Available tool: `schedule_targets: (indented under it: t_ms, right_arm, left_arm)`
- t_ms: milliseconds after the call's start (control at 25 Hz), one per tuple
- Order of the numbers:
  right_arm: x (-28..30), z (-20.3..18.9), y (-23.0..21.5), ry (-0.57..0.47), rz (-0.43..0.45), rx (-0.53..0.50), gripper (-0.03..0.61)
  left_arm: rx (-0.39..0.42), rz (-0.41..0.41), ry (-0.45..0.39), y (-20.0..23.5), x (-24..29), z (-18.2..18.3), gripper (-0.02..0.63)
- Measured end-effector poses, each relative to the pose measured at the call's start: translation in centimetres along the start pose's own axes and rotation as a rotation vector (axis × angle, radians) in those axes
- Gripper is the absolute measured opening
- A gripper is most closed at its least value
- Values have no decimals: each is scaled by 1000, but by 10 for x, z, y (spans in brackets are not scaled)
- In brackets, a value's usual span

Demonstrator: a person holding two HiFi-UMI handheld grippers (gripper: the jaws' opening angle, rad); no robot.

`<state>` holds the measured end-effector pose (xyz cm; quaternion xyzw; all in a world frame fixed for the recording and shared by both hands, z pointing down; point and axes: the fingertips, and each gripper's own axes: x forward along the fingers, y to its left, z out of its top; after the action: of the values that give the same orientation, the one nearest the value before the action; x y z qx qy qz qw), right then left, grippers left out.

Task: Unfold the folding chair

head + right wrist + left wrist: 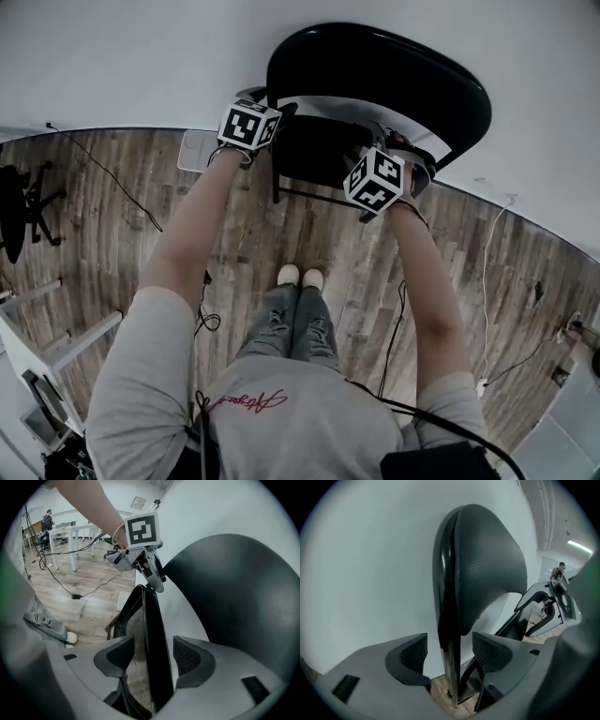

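The folded black chair (375,84) leans against the white wall, its backrest (487,564) on top and its seat (152,634) turned up flat beneath it. My left gripper (251,124) is at the chair's left side. It is open (450,644), its jaws astride the chrome tube (451,681) and the chair's edge, with a gap on each side. My right gripper (377,178) is at the right side. It is open too (153,648), with the seat's thin edge between the pads. The left gripper (140,550) shows beyond in the right gripper view.
Wooden floor runs up to the wall (141,56). An office chair (23,211) stands at far left and cables (487,281) trail over the boards. A white box (197,150) lies by the chair's left foot. My shoes (300,277) are just before the chair. White desks (75,529) stand further off.
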<state>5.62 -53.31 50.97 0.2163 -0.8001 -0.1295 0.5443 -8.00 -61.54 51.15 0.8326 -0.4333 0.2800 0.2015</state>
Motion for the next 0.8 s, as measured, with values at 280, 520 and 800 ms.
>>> schedule_targets:
  t_ms: [280, 520, 800]
  right_arm:
    - [29, -13, 1, 151, 178, -71, 238]
    - [42, -18, -1, 148, 132, -10, 170]
    - [24, -12, 16, 147, 86, -26, 137]
  left_arm:
    - [-12, -62, 11, -4, 25, 3, 254]
    - [103, -106, -49, -13, 29, 5, 15]
    - [143, -101, -68, -16, 18, 5, 14]
